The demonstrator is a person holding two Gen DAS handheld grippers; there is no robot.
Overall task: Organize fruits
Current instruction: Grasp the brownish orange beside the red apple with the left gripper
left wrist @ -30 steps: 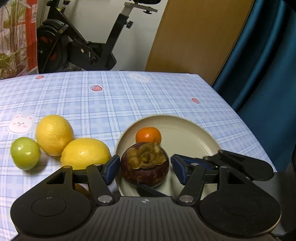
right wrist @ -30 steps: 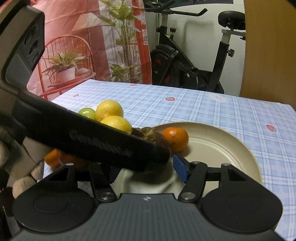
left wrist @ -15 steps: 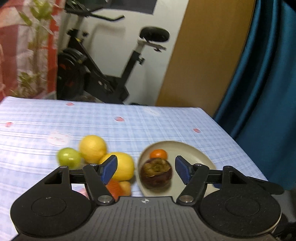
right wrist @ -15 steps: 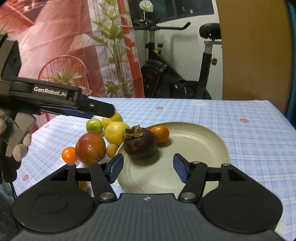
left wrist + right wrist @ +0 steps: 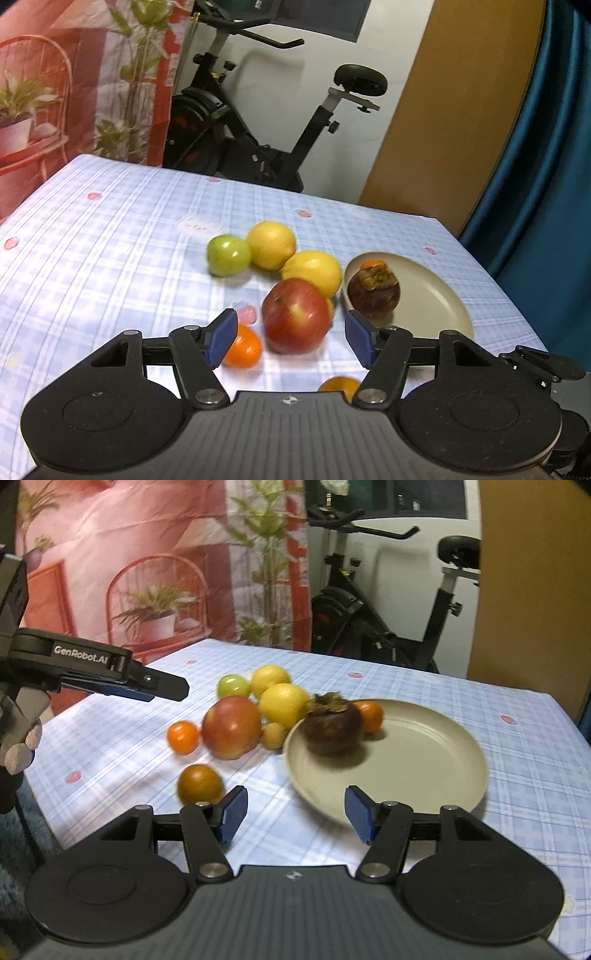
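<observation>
A beige plate holds a dark mangosteen and a small orange; the plate also shows in the left wrist view. Left of the plate lie a red apple, two lemons, a green fruit and small oranges. My left gripper is open and empty, above the table with the apple between its fingers in view. My right gripper is open and empty, near the plate's front rim. The left gripper also shows in the right wrist view.
The table has a blue checked cloth. An exercise bike stands behind the far edge, a blue curtain to the right. A brownish orange fruit lies near the table's front left edge, and a small tan fruit sits by the plate.
Both grippers have pulled back and up from the plate. The left gripper let go of the mangosteen, which stays on the plate, and has swung left over the apple.
</observation>
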